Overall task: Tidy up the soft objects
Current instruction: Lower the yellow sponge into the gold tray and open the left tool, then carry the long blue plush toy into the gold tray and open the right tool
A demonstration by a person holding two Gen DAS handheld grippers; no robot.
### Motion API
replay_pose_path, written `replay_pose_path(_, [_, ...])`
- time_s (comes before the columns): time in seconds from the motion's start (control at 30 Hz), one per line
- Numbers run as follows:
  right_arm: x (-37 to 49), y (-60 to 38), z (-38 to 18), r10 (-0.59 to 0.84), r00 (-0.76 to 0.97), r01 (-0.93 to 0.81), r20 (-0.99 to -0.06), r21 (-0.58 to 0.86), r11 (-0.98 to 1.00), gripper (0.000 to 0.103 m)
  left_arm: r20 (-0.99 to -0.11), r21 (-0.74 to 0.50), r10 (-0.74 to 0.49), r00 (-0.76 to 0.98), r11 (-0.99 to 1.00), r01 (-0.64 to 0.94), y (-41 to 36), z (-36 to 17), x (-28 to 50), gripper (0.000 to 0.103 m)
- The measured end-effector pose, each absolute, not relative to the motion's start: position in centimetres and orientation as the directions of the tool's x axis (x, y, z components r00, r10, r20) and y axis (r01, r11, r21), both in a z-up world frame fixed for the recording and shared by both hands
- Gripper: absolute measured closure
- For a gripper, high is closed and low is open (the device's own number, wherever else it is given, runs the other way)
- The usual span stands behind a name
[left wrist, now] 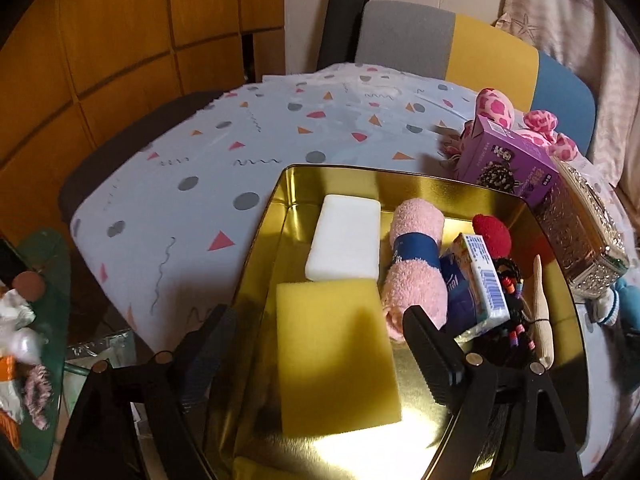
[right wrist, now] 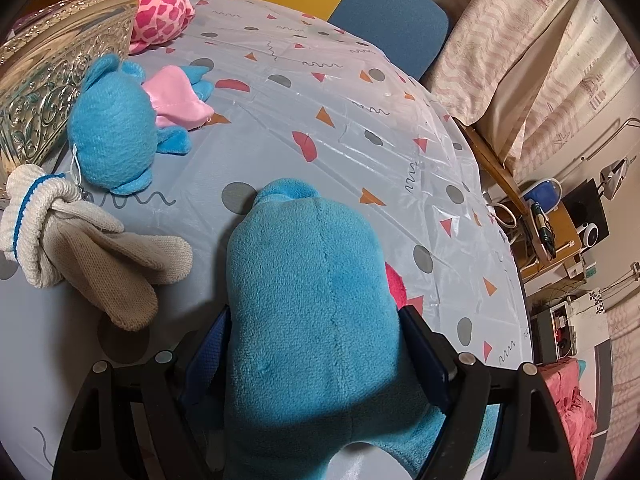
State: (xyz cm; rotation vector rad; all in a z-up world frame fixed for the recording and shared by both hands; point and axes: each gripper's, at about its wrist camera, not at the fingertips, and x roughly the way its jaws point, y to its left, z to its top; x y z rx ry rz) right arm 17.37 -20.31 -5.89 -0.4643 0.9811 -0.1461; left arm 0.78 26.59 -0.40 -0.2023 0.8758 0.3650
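Right, the left gripper (left wrist: 320, 334) hovers over the gold tin (left wrist: 400, 184), jaws spread wide, nothing pinched. The yellow sponge (left wrist: 336, 356) lies flat on the tin floor directly between the 2 fingers, clear of both pads. Just beyond it sits the white sponge (left wrist: 346, 238), and beside that the pink rolled towel (left wrist: 416, 268) with its blue band, its near end close to the right-hand finger. Tissue packs (left wrist: 476, 280) and a red plush (left wrist: 494, 236) crowd the tin's far side.

Over on the right gripper (right wrist: 316, 344), it's a firm clamp: both pads press into the flanks of the big blue plush (right wrist: 316, 300), which fills the gap and rests on the patterned tablecloth (right wrist: 360, 100). A smaller blue plush (right wrist: 112, 136) and a knitted mitten (right wrist: 100, 264) lie off to its left, well apart from the fingers.
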Motion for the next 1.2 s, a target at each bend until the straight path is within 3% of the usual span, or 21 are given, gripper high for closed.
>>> replay_pose_path(0.33, [17.4, -20.3, -5.7, -0.323, 0.554, -0.091, -0.768, -0.441, 0.893, 0.021, -0.746, 0.003, 0.245, 0.619, 0.931, -0.365, 23.3, 0.6, -1.2, 0.017])
replay_pose_path(0.67, [17.7, -21.4, -5.0, -0.283, 0.528, -0.034, -0.801, -0.353, 0.935, 0.024, -0.733, -0.012, 0.222, 0.643, 0.941, -0.339, 22.0, 1.3, -1.8, 0.017])
replay_pose_path(0.97, [16.1, -23.9, -0.7, -0.144, 0.554, 0.107, -0.820, -0.102, 0.989, 0.027, -0.729, -0.036, 0.212, 0.651, 0.938, -0.345, 22.5, 1.1, -2.4, 0.017])
replay_pose_path(1.2, [12.8, -21.8, 5.3, -0.030, 0.658, 0.041, -0.752, -0.004, 0.999, 0.027, -0.731, -0.050, 0.207, 0.650, 0.934, -0.354, 22.9, 0.8, -2.7, 0.017])
